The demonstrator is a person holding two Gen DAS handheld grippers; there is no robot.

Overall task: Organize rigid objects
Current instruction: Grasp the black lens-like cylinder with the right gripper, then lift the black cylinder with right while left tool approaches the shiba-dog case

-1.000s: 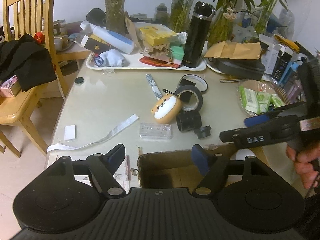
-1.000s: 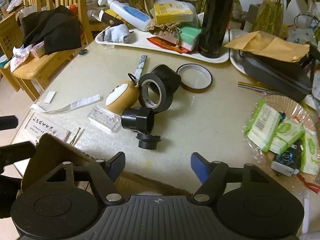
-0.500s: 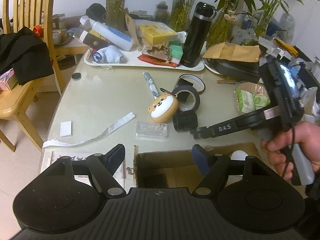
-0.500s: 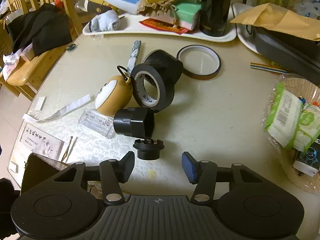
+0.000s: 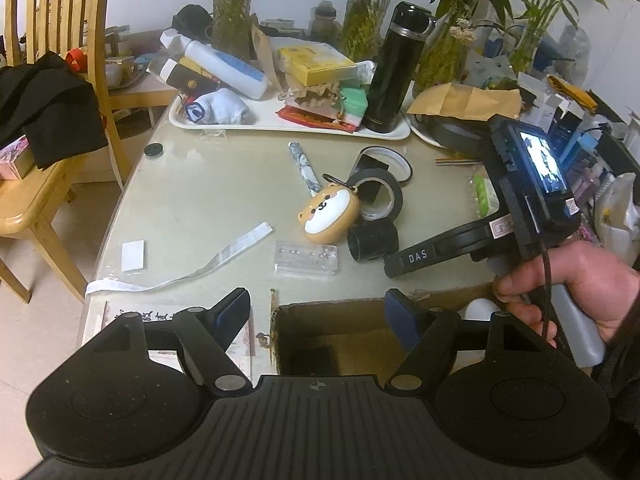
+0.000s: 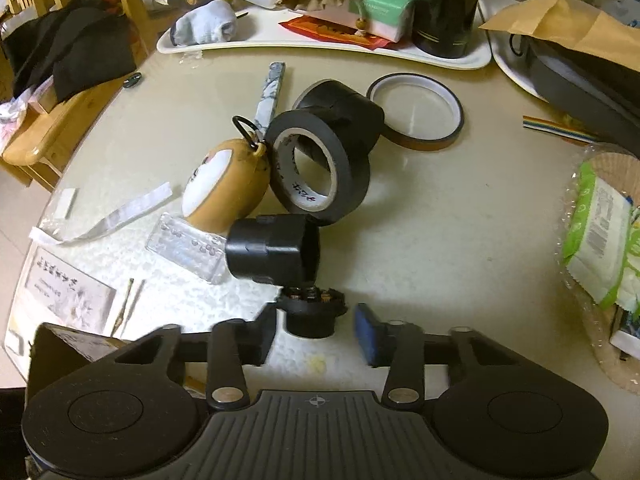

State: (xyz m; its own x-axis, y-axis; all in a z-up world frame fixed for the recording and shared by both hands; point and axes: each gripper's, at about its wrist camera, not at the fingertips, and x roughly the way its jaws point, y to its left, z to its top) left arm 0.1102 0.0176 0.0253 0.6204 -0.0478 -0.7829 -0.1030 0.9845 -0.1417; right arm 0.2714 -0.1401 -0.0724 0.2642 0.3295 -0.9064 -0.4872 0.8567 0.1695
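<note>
On my feeds the biggest thing is the glass-topped table (image 5: 192, 200), cluttered along its far side, with a white tray (image 5: 280, 122) holding a tall black flask (image 5: 394, 68). At the near edge sits an open cardboard box (image 5: 320, 312), and my left gripper (image 5: 316, 312) hovers above it, jaws spread wide with nothing between them.

Out in the middle of the table I see the loose pieces bunched together. A black tape roll (image 6: 320, 168) stands tilted on edge, leaning against a second black roll (image 6: 344, 108) behind it, and a thin amber tape ring (image 6: 416, 110) lies flat just beside them. A brown dog-faced case (image 6: 224, 184) touches the front roll. In front of both lies a black plastic housing (image 6: 272, 250) on its side, with a clear plastic block (image 6: 184, 246) just to its left.

The smallest piece, a round black plug (image 6: 312, 312), stands on the table right in front of that housing. My right gripper (image 6: 316, 330) is down around it, released, the fingers either side of the plug and not yet closed on it.
</note>
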